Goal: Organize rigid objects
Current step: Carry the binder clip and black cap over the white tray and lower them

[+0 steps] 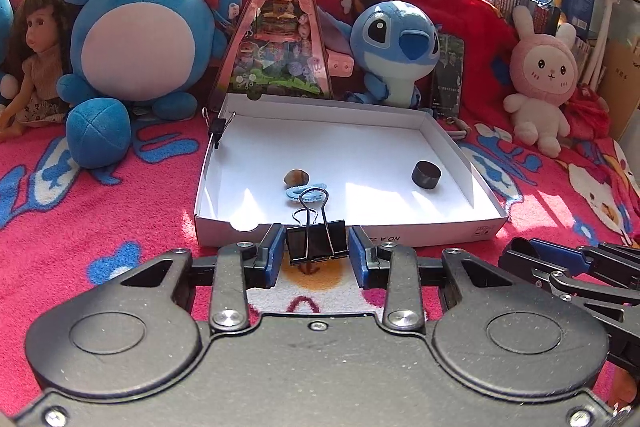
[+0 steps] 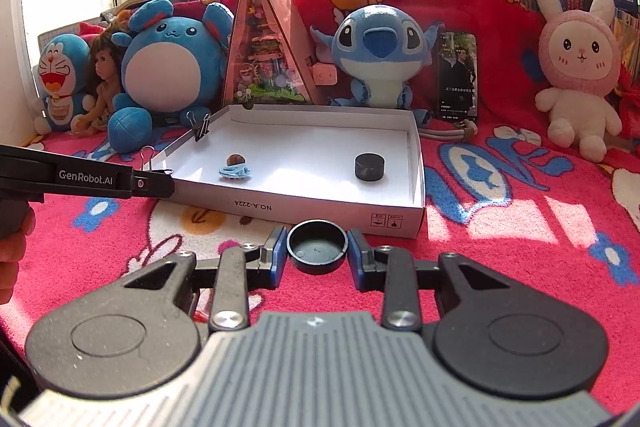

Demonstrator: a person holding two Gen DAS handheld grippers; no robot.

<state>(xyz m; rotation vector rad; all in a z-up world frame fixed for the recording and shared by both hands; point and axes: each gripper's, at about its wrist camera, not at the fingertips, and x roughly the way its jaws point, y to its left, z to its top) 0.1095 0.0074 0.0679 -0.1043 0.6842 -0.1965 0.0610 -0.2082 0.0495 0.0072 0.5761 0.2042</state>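
Clip point(image 1: 317, 246) is sitting gripped between the left fingers point(image 1: 273, 251), while the right fingers point(image 2: 277, 255) are holding a cap point(image 2: 317, 247) before the box point(image 2: 304, 207).

The left gripper point(image 1: 317, 253) has its jaws closed on a black binder clip point(image 1: 316, 246), whose wire handles stand upright over the near wall of a shallow white box point(image 1: 440, 227). The box lies on a pink blanket point(image 1: 100, 227). Inside it, near the near edge, a light blue gear point(image 1: 306, 195) sits just beside a brown bead point(image 1: 297, 177); a black cylinder point(image 1: 426, 175) stands toward the right wall. A second clip point(image 1: 218, 127) grips the far-left corner. Behind the box stand a pink triangular case point(image 1: 276, 39), a round blue plush point(image 1: 136, 39) and a blue Stitch plush point(image 1: 394, 43). The right gripper point(image 1: 560, 263) shows at the right edge.
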